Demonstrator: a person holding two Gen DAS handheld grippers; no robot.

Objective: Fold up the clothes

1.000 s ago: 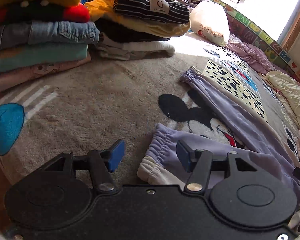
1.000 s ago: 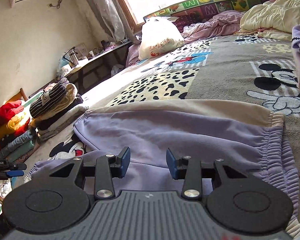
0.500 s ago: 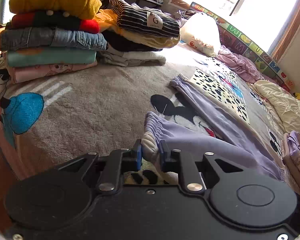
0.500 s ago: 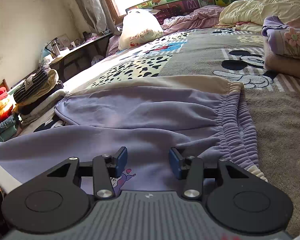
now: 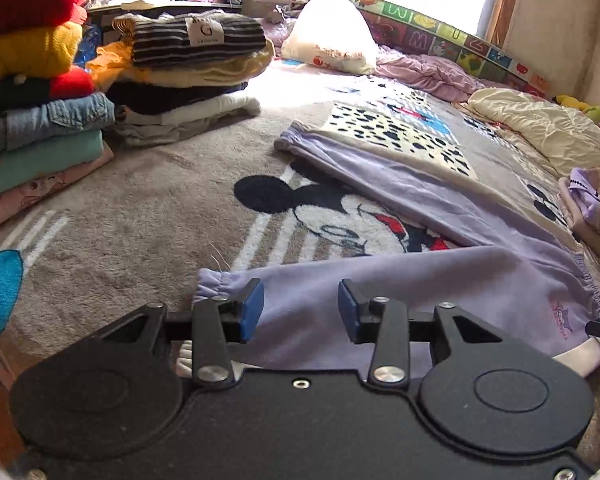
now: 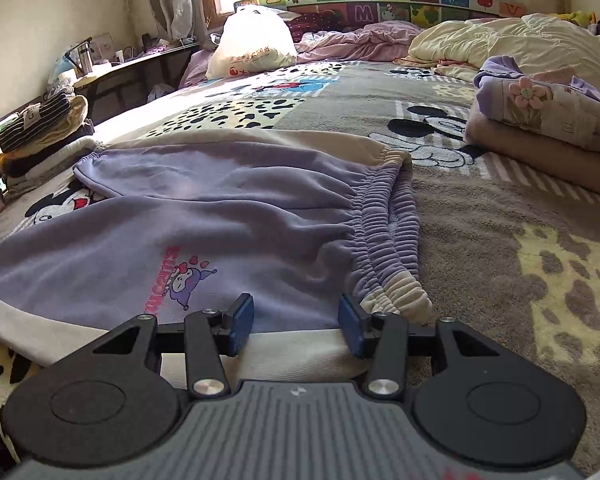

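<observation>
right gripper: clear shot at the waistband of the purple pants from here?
Probably yes. The right gripper is open, low over the purple pants, and the elastic waistband lies just ahead to its right, flat on the blanket with nothing lying on it or between.

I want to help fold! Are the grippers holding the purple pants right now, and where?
No, nothing is held. The left gripper and the right gripper are both open, hovering just over the purple pants, which lie spread on the blanket.
</observation>
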